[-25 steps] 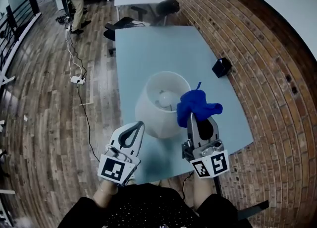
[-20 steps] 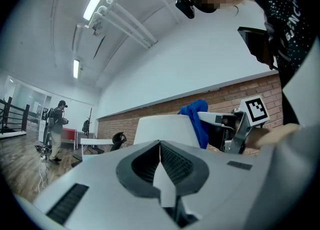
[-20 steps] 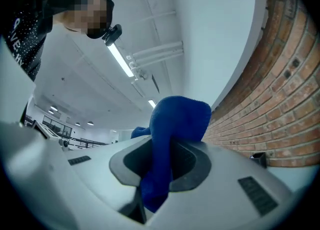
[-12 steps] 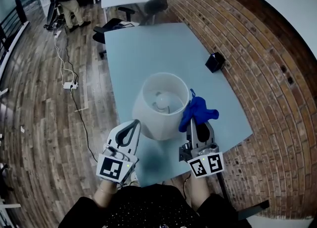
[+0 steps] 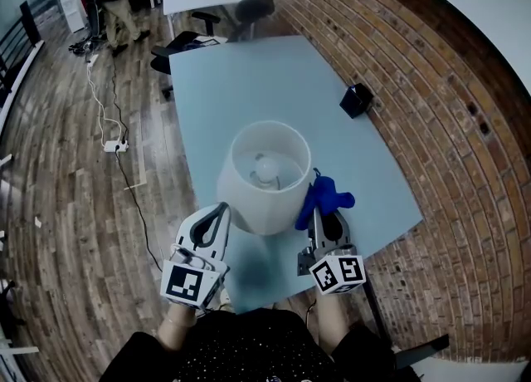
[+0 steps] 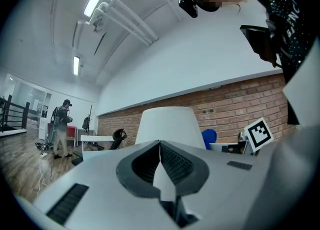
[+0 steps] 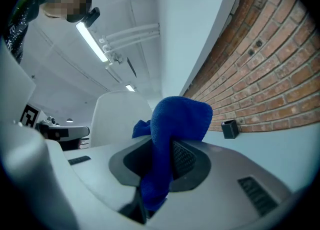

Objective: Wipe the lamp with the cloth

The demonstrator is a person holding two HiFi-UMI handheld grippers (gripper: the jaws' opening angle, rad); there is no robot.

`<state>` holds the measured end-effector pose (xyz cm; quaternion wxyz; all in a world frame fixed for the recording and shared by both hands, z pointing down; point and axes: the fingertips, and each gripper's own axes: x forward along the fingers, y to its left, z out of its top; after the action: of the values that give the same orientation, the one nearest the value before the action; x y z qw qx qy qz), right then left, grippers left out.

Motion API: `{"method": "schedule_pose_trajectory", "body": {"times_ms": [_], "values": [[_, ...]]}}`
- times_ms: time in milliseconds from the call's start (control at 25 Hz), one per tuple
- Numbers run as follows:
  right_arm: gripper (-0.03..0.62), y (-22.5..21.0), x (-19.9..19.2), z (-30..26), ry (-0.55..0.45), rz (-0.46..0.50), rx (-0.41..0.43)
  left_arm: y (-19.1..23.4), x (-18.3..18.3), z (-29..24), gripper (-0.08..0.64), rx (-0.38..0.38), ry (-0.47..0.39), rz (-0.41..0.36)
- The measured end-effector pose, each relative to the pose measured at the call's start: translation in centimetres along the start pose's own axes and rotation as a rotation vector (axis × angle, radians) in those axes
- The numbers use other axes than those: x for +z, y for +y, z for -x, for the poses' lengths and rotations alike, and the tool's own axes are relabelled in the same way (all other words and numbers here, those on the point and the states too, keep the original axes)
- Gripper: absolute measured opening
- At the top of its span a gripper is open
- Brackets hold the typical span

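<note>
My right claw [image 5: 319, 216] is clamped on the blue cloth [image 5: 325, 198], just beside the white lamp [image 5: 249, 206] at its 4 o'clock. My left claw [image 5: 221, 211], jaws together and empty, sits at 7 o'clock.

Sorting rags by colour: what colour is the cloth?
Blue cloth, clearest in the right gripper view.

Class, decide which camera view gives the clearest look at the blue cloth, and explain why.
The right gripper view: the cloth fills the middle, pinched in the right claw. The head view shows it small, from above, beside the lampshade. The left gripper view shows only a blue patch past the shade.
</note>
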<state>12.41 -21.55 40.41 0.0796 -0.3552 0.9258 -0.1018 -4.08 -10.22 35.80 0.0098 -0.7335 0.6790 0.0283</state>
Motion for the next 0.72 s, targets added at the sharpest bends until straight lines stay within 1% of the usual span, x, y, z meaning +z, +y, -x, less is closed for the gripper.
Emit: {"method": "schedule_pose_trajectory", "body": {"times_ms": [320, 400, 520, 600, 640, 720], "values": [[0.077, -2.2, -2.8, 0.4, 0.076, -0.016, -0.039, 0.1, -0.3, 0.3, 0.008, 0.03, 0.012, -0.005], [0.077, -2.8, -3.7, 0.5, 0.109, -0.016, -0.052, 0.0, -0.5, 0.3, 0.009, 0.034, 0.016, -0.007], [0.077, -3.9, -4.3, 0.6, 0.168, 0.008, -0.067, 0.3, -0.4, 0.5, 0.009, 0.044, 0.015, -0.012], [0.077, -4.7, -2.7, 0.4, 0.166, 0.005, -0.061, 0.8, 0.2, 0.5, 0.009, 0.051, 0.01, -0.024], [0.076, -4.8, -1.0, 0.0, 0.145, 0.001, -0.039, 1.2, 0.6, 0.4, 0.009, 0.053, 0.009, -0.034], [0.077, -4.2, 3.5, -1.5, 0.082, -0.001, 0.042, 2.0, 1.6, 0.3, 0.009, 0.056, 0.003, -0.058]]}}
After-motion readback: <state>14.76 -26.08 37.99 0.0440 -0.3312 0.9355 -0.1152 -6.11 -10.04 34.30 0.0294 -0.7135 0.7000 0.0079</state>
